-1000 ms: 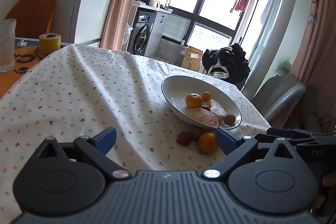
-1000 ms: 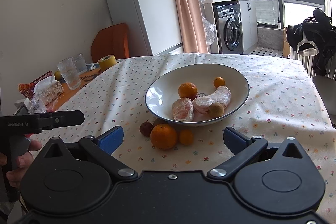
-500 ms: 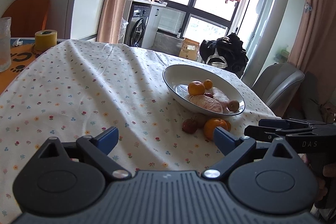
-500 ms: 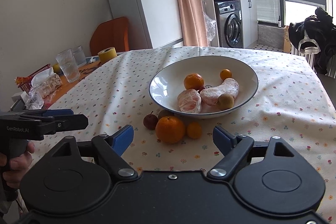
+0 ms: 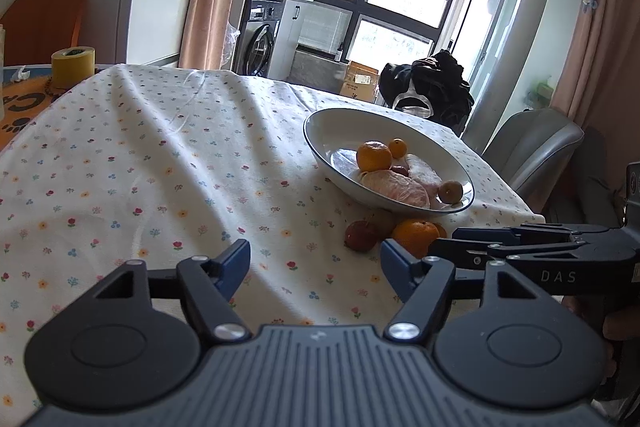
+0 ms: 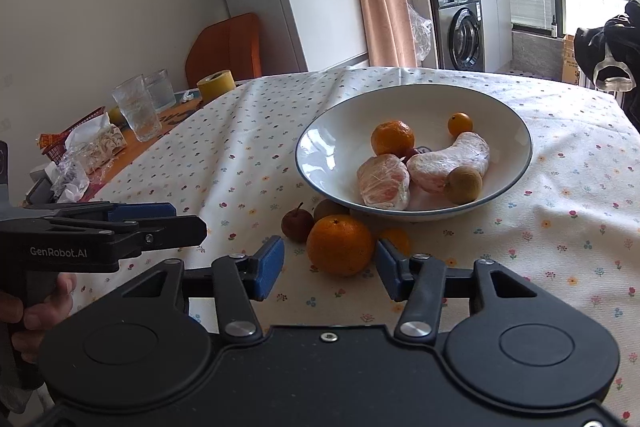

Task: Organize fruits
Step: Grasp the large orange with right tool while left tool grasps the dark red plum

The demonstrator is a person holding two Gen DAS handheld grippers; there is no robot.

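Both grippers hovered open before a bowl of fruit on the cloth-covered worktop.

The right gripper (image 6: 330,269) had its blue-padded jaws spread to either side of a large dimpled orange (image 6: 340,244) lying on the floral tablecloth (image 6: 240,155), not yet touching it. Beside that orange lay a dark red wrinkled fruit (image 6: 297,224), a brownish round fruit (image 6: 329,209) and a small orange (image 6: 396,239), all just outside the rim of the glossy white bowl (image 6: 516,131). Inside the bowl sat a mandarin (image 6: 392,137), a tiny orange fruit (image 6: 459,123), two plastic-wrapped pomelo wedges (image 6: 384,181) and a tan round fruit (image 6: 464,184). The left gripper (image 5: 315,265) was open too, empty, above bare cloth short of the loose fruits.
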